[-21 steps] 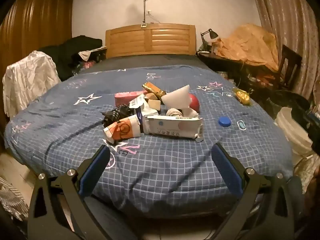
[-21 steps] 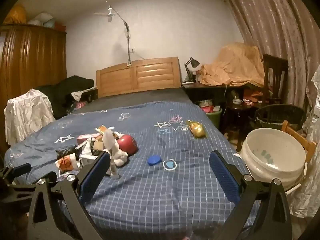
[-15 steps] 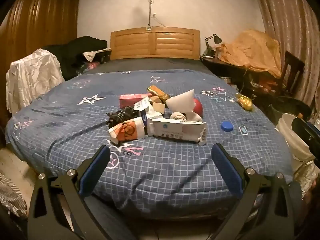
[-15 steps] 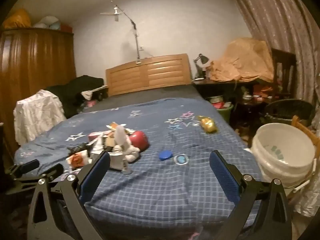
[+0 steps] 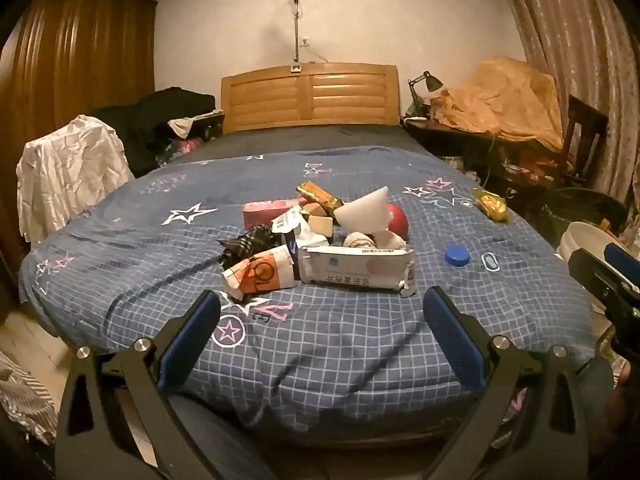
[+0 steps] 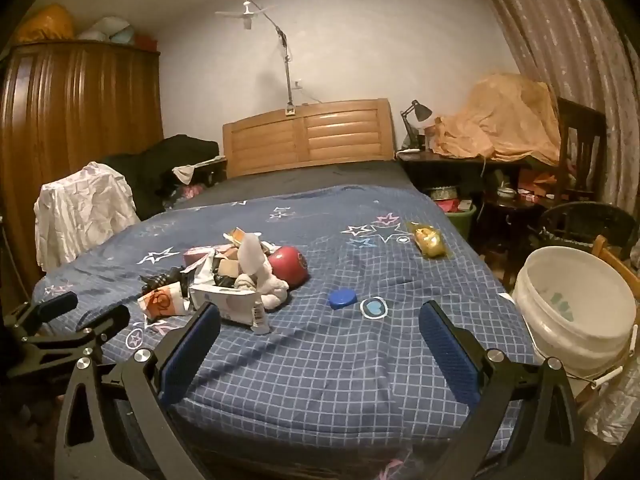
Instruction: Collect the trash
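Both grippers hang at the foot of the bed [image 5: 320, 352], nothing between their fingers: the left gripper [image 5: 320, 312] and right gripper [image 6: 320, 322] are spread wide. The trash pile [image 5: 316, 248] sits mid-quilt (a white wipes pack [image 5: 356, 270] nearest), a blue cap [image 6: 343, 298] just beside it, a white bucket [image 6: 576, 316] off the bed's right.

Dim bedroom, warm lamp glow.
Wooden headboard [image 5: 310, 98] straight ahead; wardrobe [image 6: 76, 136] far left, curtains [image 6: 568, 60] far right.
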`<state>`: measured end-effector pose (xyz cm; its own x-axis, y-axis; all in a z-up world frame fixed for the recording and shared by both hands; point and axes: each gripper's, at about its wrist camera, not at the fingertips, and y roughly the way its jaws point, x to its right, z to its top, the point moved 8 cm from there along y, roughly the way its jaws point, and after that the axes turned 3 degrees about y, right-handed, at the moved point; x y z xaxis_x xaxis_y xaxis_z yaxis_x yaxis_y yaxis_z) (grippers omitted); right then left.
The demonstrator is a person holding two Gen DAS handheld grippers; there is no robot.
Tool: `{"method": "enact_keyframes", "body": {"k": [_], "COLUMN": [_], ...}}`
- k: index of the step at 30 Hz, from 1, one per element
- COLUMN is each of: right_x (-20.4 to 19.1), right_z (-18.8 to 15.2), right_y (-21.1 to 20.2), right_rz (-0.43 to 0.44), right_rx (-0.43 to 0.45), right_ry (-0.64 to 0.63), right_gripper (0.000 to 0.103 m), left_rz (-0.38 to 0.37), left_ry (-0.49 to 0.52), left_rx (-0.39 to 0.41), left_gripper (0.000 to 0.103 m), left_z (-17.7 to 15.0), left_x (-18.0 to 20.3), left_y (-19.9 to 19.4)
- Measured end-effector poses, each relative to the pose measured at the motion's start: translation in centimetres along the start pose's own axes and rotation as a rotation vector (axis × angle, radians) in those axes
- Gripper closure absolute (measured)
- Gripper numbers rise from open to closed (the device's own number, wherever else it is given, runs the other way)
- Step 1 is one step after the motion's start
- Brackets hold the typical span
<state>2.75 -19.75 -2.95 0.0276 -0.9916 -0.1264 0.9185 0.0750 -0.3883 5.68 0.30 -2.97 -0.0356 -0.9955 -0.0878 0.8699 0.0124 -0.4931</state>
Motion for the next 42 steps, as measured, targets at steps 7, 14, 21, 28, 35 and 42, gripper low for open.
{"method": "enact_keyframes", "body": {"k": [7,14,21,28,35,42], "right_x": [0.0,-0.1,-0.2,-0.2,-0.1,-0.1], "right_z": [-0.2,-0.6,-0.9,-1.0,-1.1,-1.3], "right_y": [-0.1,0.5,0.8,1.0,1.1,1.2], "right_rz": [-0.008,-0.012,-0.015,-0.019,-0.024,-0.026], "right_rx": [-0.005,-0.029,-0.036,-0.039,-0.044,-0.048], "right_ry": [-0.003,-0.013,-0.017,-0.016,-0.016,-0.015], "right_gripper": [0.004,0.004,0.004,0.004,0.004,0.004], "left_rz": [0.016,0.021,0.027,0.034,0.038,0.039], "left_ry": [0.002,0.01,0.01,0.01,0.009,0.009], "left_rx": [0.01,0.0,-0.007,-0.018,-0.03,-0.038], "left_gripper": [0.005,0.005,0.005,0.005,0.005,0.005], "left_z": [0.0,-0.3,-0.5,-0.8,-0.9,-1.1], "left_x": [-0.3,-0.1,-0.3,-0.3,-0.4,-0.5], "left_y": [0.0,0.3,0.6,0.8,1.0,1.2]}}
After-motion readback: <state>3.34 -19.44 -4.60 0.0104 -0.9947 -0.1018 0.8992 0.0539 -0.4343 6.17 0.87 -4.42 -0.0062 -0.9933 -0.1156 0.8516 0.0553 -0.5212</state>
